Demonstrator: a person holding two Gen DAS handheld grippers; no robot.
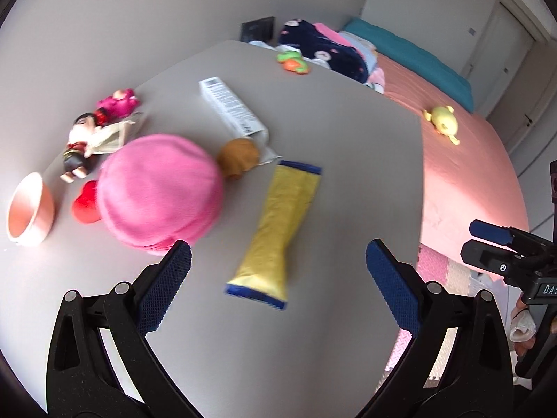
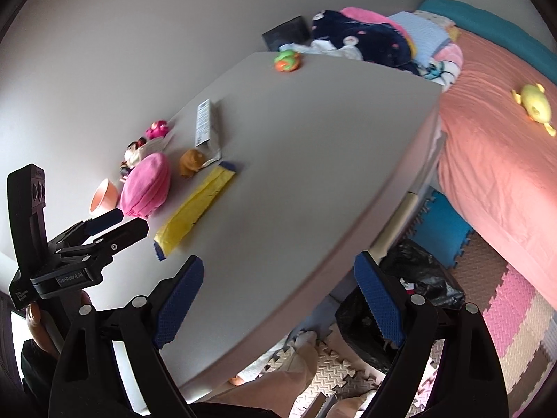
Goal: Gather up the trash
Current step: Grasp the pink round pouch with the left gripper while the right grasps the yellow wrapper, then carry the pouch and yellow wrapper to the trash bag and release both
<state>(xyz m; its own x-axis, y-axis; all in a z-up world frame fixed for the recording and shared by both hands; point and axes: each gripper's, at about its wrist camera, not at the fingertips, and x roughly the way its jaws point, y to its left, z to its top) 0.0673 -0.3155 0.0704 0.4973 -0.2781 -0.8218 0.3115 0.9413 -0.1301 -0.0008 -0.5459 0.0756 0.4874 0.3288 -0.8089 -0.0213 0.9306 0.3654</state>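
A yellow wrapper with blue ends (image 1: 282, 230) (image 2: 195, 209) lies flat on the grey table (image 1: 348, 174) (image 2: 313, 174). My left gripper (image 1: 278, 247) hovers over its near end, open, with the blue pads wide apart and nothing pressed. A torn white carton (image 1: 229, 106) (image 2: 203, 122) lies further back. My right gripper (image 2: 278, 263) is open and empty above the table's near edge. Each gripper shows in the other's view: the right one (image 1: 471, 240) at the right edge, the left one (image 2: 130, 221) at the left.
Toys sit left of the wrapper: pink plush (image 1: 160, 191), brown figure (image 1: 238, 155), doll (image 1: 80, 142), red heart (image 1: 85, 202), pink bowl (image 1: 29, 209). A black bag (image 2: 417, 278) stands open on the foam floor beside the table. A pink bed (image 2: 504, 156) is at right.
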